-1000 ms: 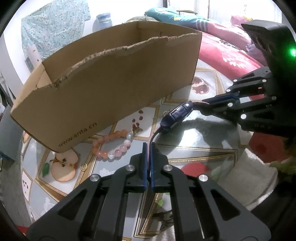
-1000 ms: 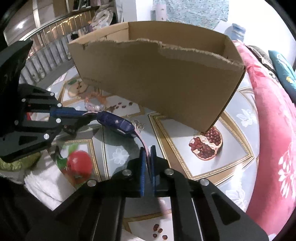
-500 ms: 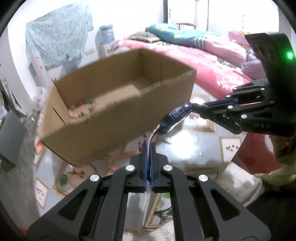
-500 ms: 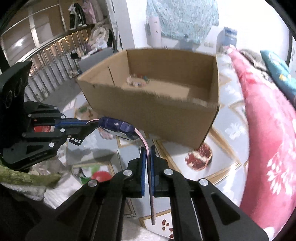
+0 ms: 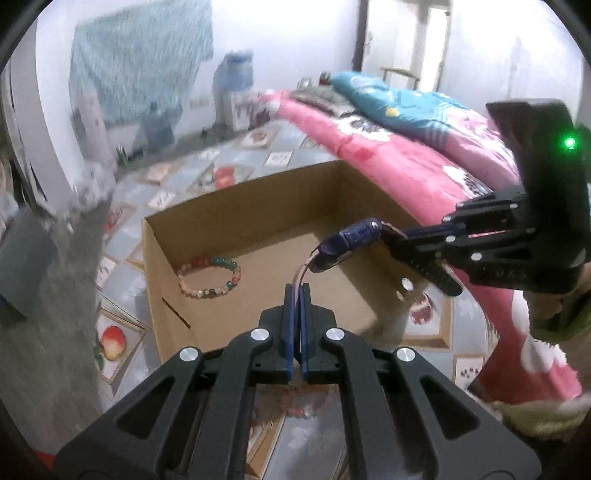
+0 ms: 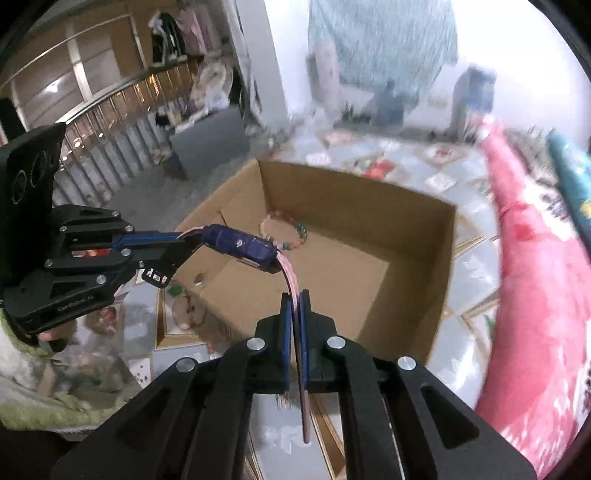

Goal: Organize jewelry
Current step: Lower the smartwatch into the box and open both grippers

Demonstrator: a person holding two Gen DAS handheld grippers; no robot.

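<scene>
Place: a lived-in home, a bedroom that opens onto a landing.
Landmark: an open cardboard box (image 5: 207,236) on a floor mat (image 5: 236,162) printed with fruit pictures.
Right of the box: a bed under a pink flowered quilt (image 5: 399,158), with a teal blanket (image 5: 399,99) on top.
Beyond the box: a white wall with a pale blue patterned cloth (image 5: 140,62) hanging on it, and a water dispenser (image 5: 236,85) just beside the cloth.
Left of the box: a stair railing (image 6: 110,122), with clothes (image 6: 177,29) hanging behind it.
</scene>
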